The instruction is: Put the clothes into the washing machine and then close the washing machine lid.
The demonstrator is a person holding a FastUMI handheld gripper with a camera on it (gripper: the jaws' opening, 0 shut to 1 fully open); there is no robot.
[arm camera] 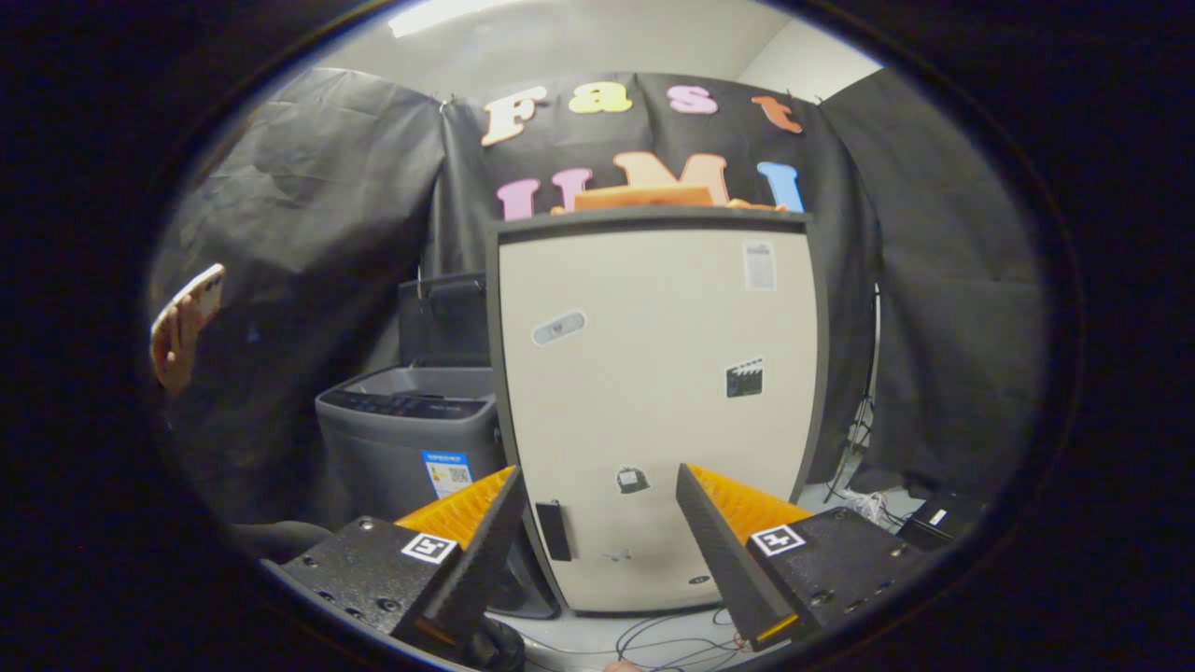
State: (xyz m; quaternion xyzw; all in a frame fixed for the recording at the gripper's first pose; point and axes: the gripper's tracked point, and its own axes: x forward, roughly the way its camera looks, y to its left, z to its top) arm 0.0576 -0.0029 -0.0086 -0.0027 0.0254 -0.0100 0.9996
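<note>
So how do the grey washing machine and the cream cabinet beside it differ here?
The washing machine is grey and low; the cream cabinet stands much taller. The washer's lid is raised, showing its tub opening, while the cabinet's front is closed. The cabinet stands straight ahead of the open gripper, which holds nothing; the washer sits off beyond its left finger. Both stand on the floor and carry stickers.

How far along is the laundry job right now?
Barely begun, it seems. The washing machine stands beyond the left finger with its lid up, beside a tall cream cabinet. The tongs are open with nothing between them. Still to do: pick up the clothes, load them, shut the lid.
</note>
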